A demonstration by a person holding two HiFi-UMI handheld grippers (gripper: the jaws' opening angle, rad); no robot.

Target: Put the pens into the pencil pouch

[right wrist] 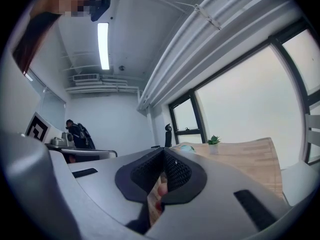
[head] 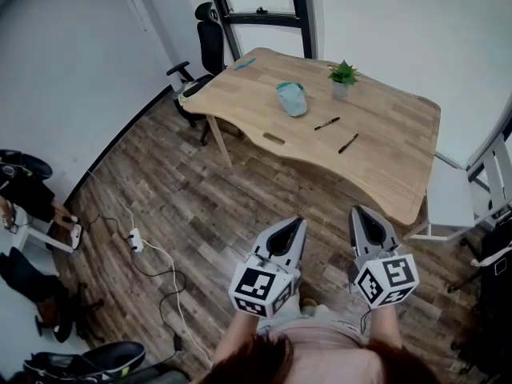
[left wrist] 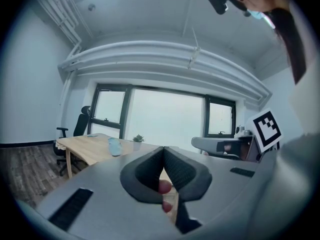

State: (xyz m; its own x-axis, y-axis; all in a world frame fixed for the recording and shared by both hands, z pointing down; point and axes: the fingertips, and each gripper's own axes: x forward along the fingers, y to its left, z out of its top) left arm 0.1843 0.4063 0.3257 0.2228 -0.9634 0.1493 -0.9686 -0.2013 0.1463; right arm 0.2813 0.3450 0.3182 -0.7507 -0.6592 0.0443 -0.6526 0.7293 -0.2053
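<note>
The floor [head: 240, 202] lies open up to the table [head: 392, 162] — there the plant [head: 342, 76] (far edge) and the pouch [head: 292, 98] stand in the way.

You have no words, numbers or brand names to read anywhere in these views. The only printed signs are the black-and-white square markers [head: 258, 285] on your left hand-held gripper [head: 298, 224] and your right hand-held gripper [head: 358, 213]. They are block patterns, not lettering.
</note>
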